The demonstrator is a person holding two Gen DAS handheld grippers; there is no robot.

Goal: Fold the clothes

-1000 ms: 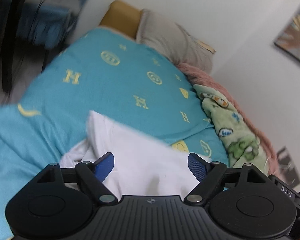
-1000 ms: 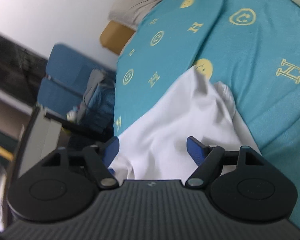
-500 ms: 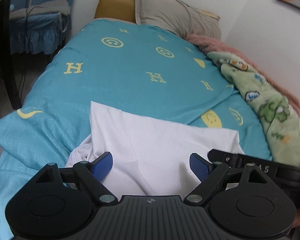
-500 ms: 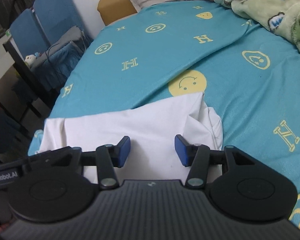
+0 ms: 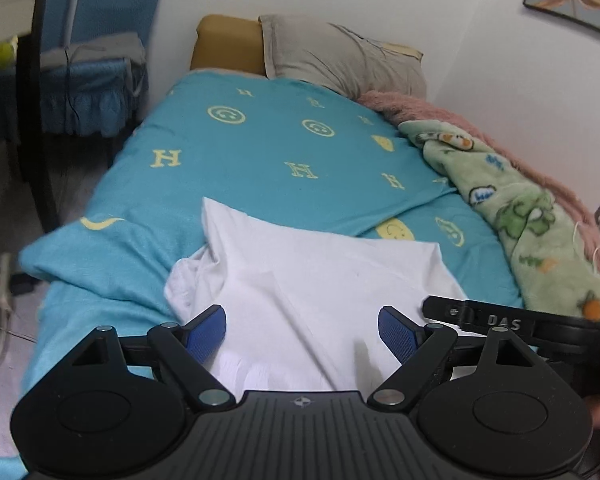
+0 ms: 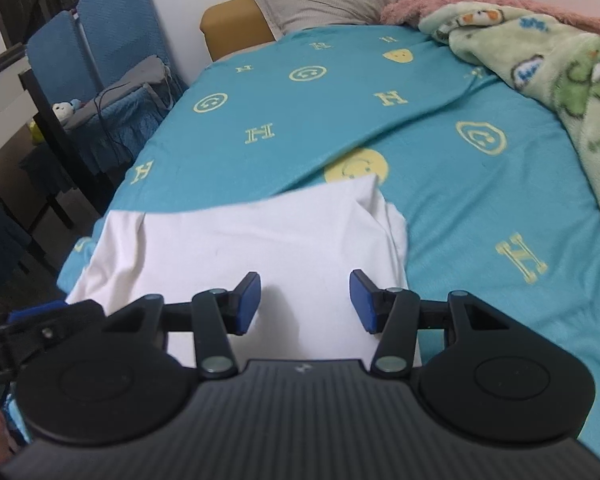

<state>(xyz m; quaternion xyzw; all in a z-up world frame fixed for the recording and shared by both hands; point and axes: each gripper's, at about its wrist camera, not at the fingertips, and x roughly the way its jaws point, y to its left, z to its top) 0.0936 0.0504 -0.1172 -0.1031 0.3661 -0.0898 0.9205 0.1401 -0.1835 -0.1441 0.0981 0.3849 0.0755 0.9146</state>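
A white garment (image 5: 320, 276) lies partly folded on the near end of the teal bedspread (image 5: 260, 160), with a sleeve bunched at its left. It also shows in the right wrist view (image 6: 236, 240). My left gripper (image 5: 302, 326) is open and empty, just above the garment's near edge. My right gripper (image 6: 305, 296) is open and empty over the garment's near right part. The right gripper's body (image 5: 500, 322) shows at the right of the left wrist view.
A grey pillow (image 5: 340, 56) and a mustard cushion (image 5: 228, 44) lie at the bed's head. A green cartoon blanket (image 5: 532, 216) and a pink blanket (image 5: 420, 108) run along the wall side. Blue chairs (image 6: 100, 40) with clothes stand left of the bed.
Both grippers have levelled out and steadied over the garment. The right gripper's jaws narrowed half a second ago and have since widened. The garment now lies flatter.
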